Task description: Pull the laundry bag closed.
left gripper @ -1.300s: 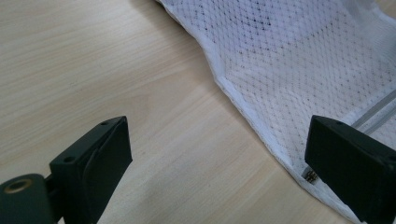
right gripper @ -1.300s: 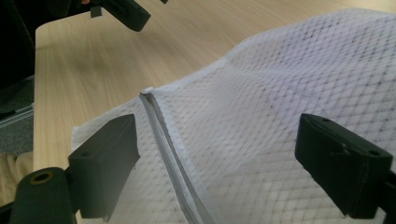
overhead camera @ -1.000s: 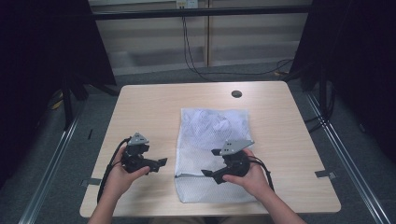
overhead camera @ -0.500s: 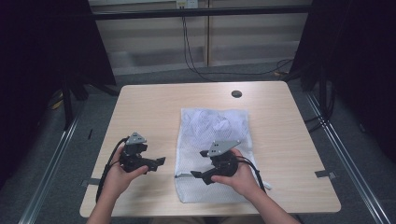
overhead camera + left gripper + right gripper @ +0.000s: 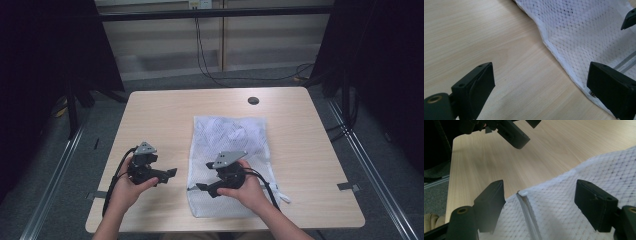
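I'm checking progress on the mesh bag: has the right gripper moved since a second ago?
Yes. In the high view the right gripper has slid left across the mesh bag to the bag's left edge, nearer the left gripper; its fingers have been closing slightly.

The right hand (image 5: pixel 245 187) covers part of the white mesh bag (image 5: pixel 230 135), the bag's zipper (image 5: pixel 529 217) runs off the bottom edge, and what lies inside the bag is too blurry to tell.

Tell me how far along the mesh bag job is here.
Early stage. The mesh bag lies flat on the table, ungripped. The right gripper, open, is lined up over the zipper end; the left gripper waits open beside the bag's edge. Grasping is left.
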The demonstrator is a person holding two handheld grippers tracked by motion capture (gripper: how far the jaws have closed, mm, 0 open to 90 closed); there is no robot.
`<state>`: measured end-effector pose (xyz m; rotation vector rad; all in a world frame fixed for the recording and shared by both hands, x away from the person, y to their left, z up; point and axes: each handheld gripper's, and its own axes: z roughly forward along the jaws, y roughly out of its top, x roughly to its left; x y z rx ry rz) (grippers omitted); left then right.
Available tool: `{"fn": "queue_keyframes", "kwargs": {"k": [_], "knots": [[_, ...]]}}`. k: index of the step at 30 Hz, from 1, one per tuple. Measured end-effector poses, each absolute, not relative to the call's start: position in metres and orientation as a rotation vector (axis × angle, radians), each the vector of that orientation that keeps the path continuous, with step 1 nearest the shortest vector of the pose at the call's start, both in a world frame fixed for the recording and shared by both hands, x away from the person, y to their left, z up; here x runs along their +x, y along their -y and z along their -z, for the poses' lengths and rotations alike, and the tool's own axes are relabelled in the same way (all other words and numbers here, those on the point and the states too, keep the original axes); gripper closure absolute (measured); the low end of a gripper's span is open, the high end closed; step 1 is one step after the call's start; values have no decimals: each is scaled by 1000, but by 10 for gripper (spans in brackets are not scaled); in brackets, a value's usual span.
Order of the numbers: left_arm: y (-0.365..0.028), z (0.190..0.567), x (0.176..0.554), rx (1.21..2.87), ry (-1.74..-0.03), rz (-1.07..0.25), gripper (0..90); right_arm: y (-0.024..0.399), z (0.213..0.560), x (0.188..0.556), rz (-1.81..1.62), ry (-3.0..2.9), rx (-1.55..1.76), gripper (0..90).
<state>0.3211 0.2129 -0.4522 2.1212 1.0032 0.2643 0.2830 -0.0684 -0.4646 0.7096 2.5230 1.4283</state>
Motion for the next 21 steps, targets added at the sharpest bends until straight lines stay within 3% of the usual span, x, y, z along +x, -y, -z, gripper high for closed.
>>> {"fn": "queue_keyframes", "kwargs": {"k": [10, 21], "knots": [[-215, 452, 321, 2118, -1006, -263, 74, 56, 468, 285, -1429, -2525, 732, 268], [-216, 453, 322, 2122, -1009, -268, 76, 47, 472, 284, -1437, -2571, 721, 435]]}}
